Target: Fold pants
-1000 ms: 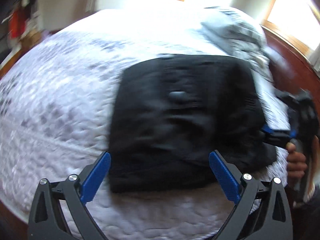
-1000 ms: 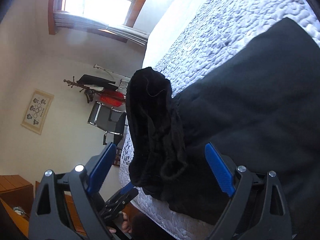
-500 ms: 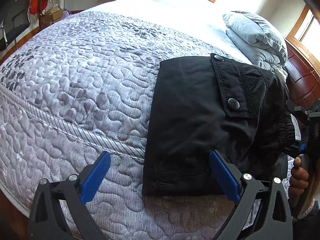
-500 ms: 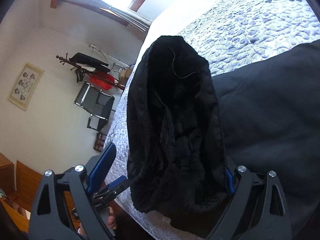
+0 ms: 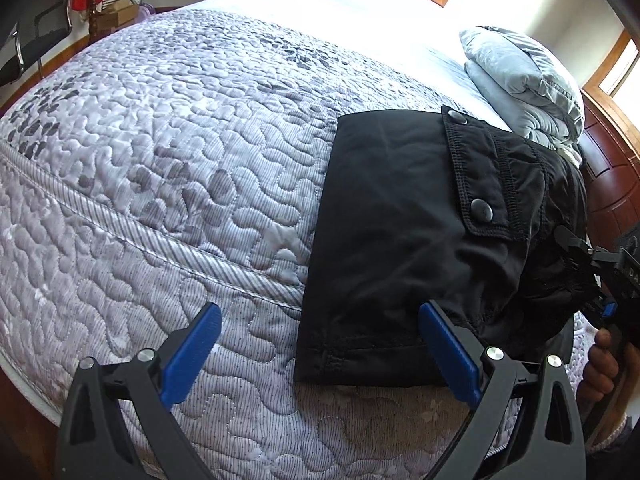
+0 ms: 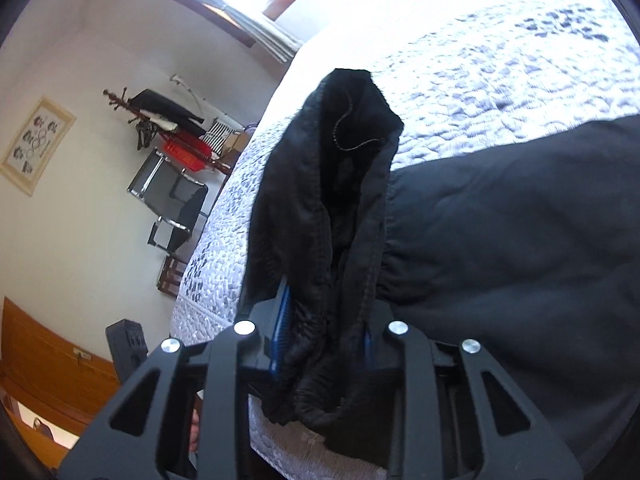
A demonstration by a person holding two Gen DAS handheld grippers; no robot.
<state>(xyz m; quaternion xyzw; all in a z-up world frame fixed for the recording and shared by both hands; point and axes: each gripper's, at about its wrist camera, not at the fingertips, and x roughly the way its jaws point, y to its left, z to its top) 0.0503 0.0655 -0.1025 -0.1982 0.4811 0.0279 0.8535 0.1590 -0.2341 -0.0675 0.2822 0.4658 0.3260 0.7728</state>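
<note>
Black pants [image 5: 404,240], folded into a compact rectangle, lie on a bed [image 5: 168,152] covered with a grey quilted spread. They sit near the bed's near edge, toward its right side in the left wrist view. A pocket flap with two dark snap buttons [image 5: 482,210] faces up on the top layer. Beyond the pants, near the wooden headboard [image 5: 612,184], rests a folded pale grey blanket [image 5: 524,80].

The left tool [image 5: 320,354] hangs over the bed's near edge with its blue-padded jaws spread wide and nothing between them. Its right pad overlaps the lower corner of the pants in the picture; whether it touches the cloth cannot be told.

The right tool [image 6: 324,344] has just been closing, and its jaws now clench a bunched, gathered end of the pants, the elastic waist by the look of it. In the right wrist view that black cloth rises from between the blue pads [image 6: 282,320] in a tall upright fold [image 6: 336,184], with a loose thread on it, while the rest of the pants spreads flat to the right. In the left wrist view this tool shows at the right edge of the pants, with the person's hand [image 5: 604,364] on its grip.

Across the room stand a chair [image 6: 176,204], a coat rack with clothes [image 6: 160,118] and a framed picture [image 6: 36,144] on the wall.
</note>
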